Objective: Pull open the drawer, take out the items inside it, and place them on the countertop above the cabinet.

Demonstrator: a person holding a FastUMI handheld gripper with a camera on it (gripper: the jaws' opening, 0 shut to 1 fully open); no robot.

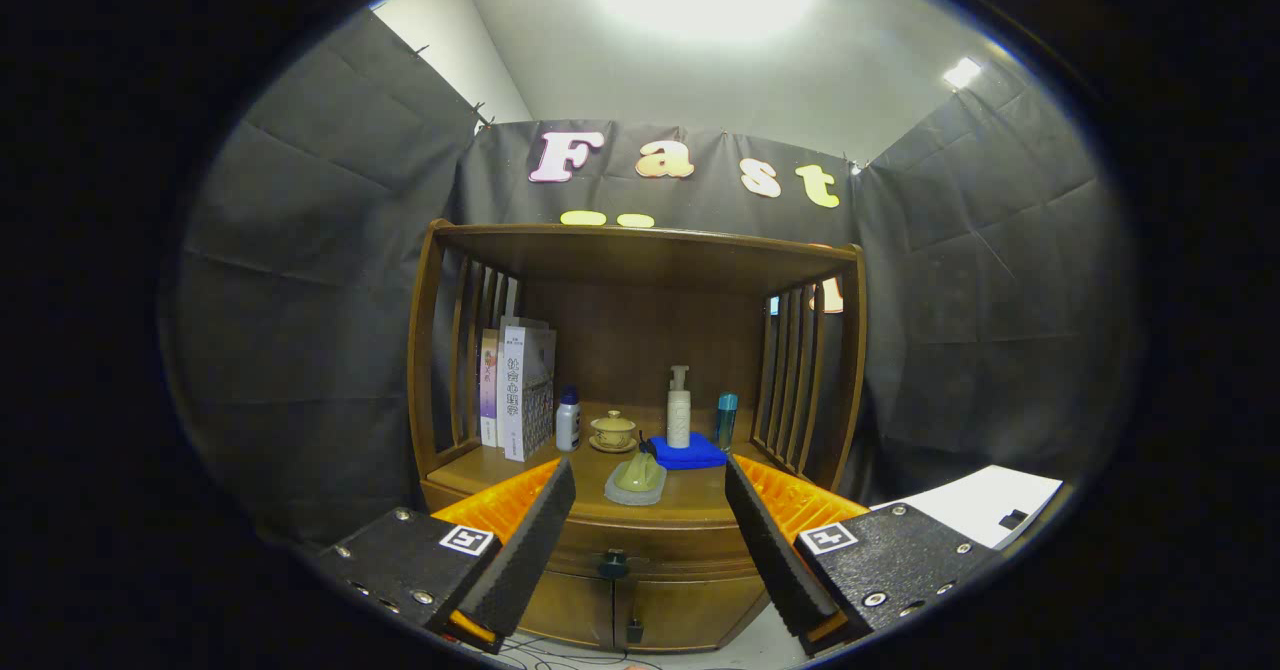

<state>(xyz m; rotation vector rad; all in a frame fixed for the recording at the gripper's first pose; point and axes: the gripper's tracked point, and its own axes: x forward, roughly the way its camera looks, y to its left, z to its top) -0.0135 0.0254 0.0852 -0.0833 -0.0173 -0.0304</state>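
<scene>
A brown wooden cabinet (pixel 640 280) stands ahead of me against the booth wall. Its drawer (pixel 690 553) is closed, with a small dark knob (pixel 612 563) at the front, just ahead of and between my fingers. The countertop (pixel 480 468) above the drawer carries several items. My gripper (pixel 648 540) is open, held some way short of the drawer front, with nothing between its fingers. What the drawer holds is hidden.
On the countertop stand books (pixel 520 400), a small white bottle (pixel 568 420), a lidded cup on a saucer (pixel 613 431), a pump bottle (pixel 679 408) on a blue cloth (pixel 690 454), a blue tube (pixel 727 420) and a green piece on a grey pad (pixel 637 478). Cabinet doors (pixel 660 615) sit below the drawer. A white board (pixel 985 505) lies at the right.
</scene>
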